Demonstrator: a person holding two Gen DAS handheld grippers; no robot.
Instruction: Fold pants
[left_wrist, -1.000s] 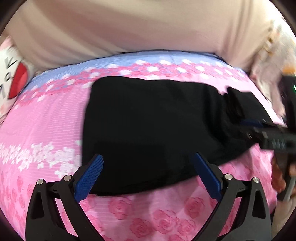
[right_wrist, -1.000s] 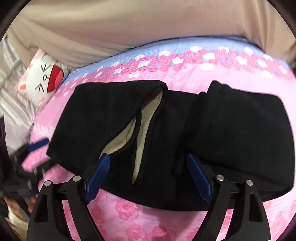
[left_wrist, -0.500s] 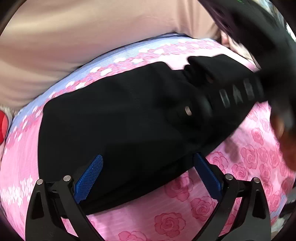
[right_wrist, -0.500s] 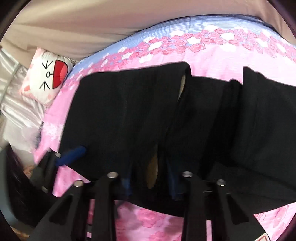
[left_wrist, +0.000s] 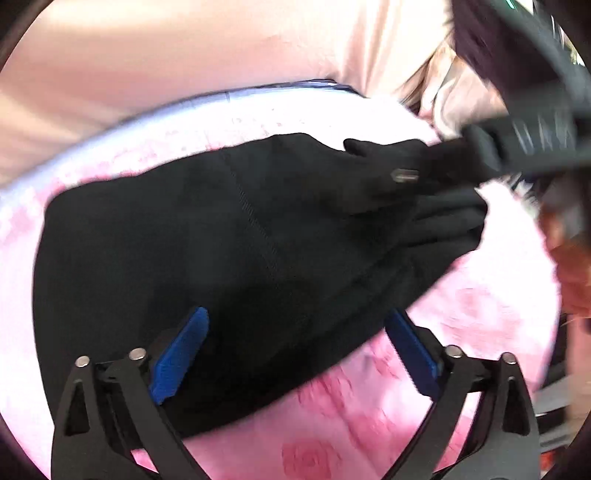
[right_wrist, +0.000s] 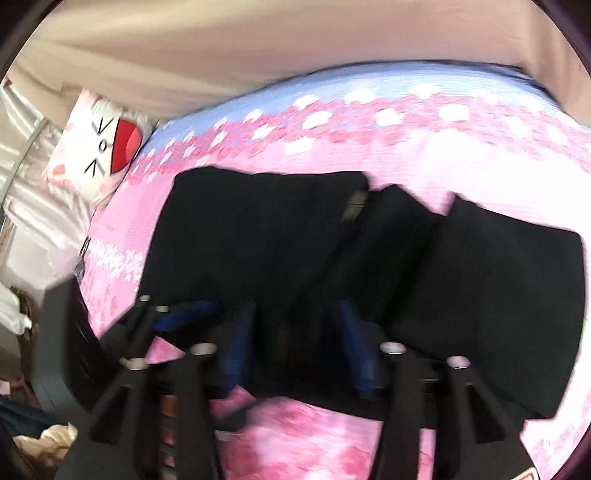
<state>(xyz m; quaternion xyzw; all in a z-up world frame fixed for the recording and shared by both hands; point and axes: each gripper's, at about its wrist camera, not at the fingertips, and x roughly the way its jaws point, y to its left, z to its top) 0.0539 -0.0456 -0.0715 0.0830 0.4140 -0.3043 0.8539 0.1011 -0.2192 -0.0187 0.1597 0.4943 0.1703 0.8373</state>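
Left tongs: spread wide over black pants, folded on pink floral bed. Right tongs: clamped on pants' near edge. Right wrist view only: cat-face pillow, far left.

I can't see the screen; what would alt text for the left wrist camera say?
Black pants lie folded on a pink rose-print bedspread, seen between the open blue-padded left tongs, whose tips reach over the near edge of the fabric. At upper right, blurred by motion, the right tongs meet the far end of the pants; whether they grip it is unclear.
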